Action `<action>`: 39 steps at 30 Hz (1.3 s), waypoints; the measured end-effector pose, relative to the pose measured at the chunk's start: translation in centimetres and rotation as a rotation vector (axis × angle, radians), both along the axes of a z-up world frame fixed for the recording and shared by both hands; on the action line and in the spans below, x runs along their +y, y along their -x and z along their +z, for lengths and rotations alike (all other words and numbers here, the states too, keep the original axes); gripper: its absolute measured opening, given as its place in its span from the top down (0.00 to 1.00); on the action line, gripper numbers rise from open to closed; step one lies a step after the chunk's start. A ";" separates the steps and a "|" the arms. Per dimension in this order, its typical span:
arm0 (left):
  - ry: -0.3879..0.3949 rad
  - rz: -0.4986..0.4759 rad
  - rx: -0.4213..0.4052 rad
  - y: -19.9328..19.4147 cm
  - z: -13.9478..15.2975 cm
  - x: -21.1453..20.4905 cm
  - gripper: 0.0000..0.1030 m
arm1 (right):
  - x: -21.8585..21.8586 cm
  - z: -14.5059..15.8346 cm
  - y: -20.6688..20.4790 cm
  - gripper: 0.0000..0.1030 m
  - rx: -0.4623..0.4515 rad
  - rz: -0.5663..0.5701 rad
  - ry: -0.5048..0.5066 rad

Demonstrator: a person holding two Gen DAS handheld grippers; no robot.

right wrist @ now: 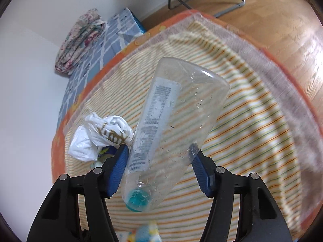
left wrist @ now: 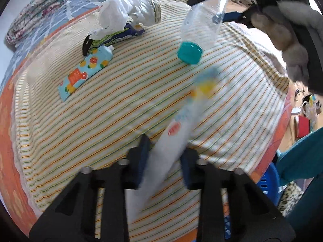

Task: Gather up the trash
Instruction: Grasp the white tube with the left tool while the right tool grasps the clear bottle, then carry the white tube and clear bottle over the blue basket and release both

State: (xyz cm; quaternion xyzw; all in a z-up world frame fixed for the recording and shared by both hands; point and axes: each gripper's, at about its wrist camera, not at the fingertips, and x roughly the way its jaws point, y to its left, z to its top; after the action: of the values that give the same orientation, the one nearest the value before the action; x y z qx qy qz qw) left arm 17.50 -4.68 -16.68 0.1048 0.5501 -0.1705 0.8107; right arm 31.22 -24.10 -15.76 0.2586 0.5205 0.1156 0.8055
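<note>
A clear plastic bottle (right wrist: 173, 129) with a teal cap (right wrist: 137, 201) hangs cap-down between the blue pads of the right gripper (right wrist: 159, 157), jaws closed on its sides, above a striped blanket (right wrist: 252, 121) spread on a bed. The left gripper (left wrist: 164, 159) jaws pinch a white tube (left wrist: 171, 143), motion-blurred, seemingly a toothpaste tube. On the blanket beyond lie a fruit-printed tube (left wrist: 86, 72), a crumpled white plastic bag (left wrist: 129, 10) and a dark-blue wrapper (left wrist: 121, 35).
</note>
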 end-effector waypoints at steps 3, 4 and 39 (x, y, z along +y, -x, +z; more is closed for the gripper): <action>0.012 0.008 0.009 -0.3 0.0 -0.5 0.85 | -0.4 0.6 0.8 0.41 -0.021 0.031 0.012; 0.020 0.013 0.011 -0.3 0.0 -0.7 0.86 | -0.5 0.8 1.0 0.41 -0.030 0.039 0.014; 0.172 0.160 -0.091 9.4 6.7 -0.8 0.94 | -1.6 11.4 14.2 0.43 -0.423 0.333 0.134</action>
State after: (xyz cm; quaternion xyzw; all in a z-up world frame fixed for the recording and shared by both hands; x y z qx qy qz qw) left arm 8.11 -5.52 -10.03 -0.0016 0.5026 -0.1468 0.8520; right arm 17.02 -25.69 -4.40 0.0860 0.3828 0.2633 0.8814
